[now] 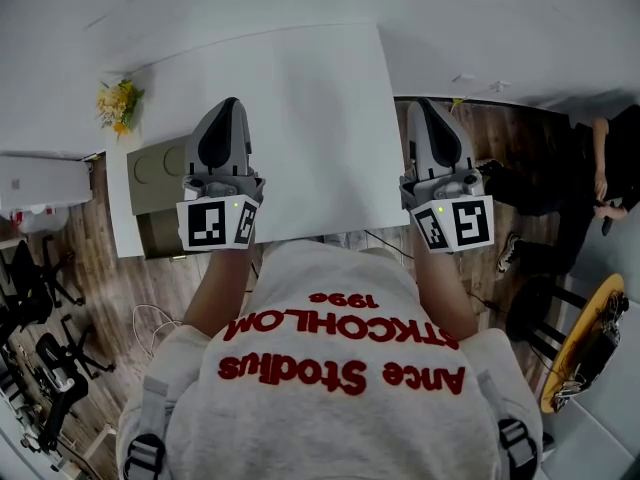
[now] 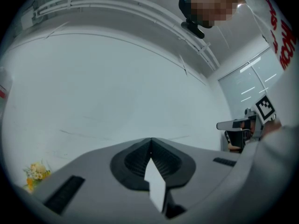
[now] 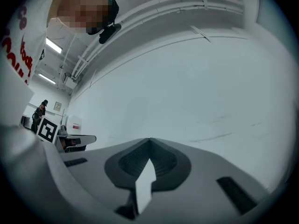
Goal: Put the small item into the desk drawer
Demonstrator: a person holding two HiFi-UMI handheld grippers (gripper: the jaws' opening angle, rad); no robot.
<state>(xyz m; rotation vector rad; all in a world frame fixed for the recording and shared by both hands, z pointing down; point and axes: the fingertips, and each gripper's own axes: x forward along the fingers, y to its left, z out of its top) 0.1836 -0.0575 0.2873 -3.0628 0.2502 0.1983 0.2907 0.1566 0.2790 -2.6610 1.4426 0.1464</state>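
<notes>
In the head view I hold both grippers side by side above a white desk (image 1: 310, 88), pointing at the pale wall behind it. My left gripper (image 1: 229, 104) is over the desk's left part; its jaws meet at the tips (image 2: 150, 142) with nothing between them. My right gripper (image 1: 421, 104) hangs at the desk's right edge, jaws likewise shut and empty (image 3: 149, 142). Each gripper view catches the other gripper at its side. No small item shows in any view. A grey-green unit (image 1: 152, 173) stands at the desk's left end; I cannot tell whether it holds the drawer.
Yellow flowers (image 1: 118, 103) sit at the desk's far left corner. A white box (image 1: 40, 183) and dark chairs (image 1: 40, 368) stand to the left. On the right are a person in dark clothes (image 1: 600, 168) and a yellow-rimmed round object (image 1: 585, 338) on the wooden floor.
</notes>
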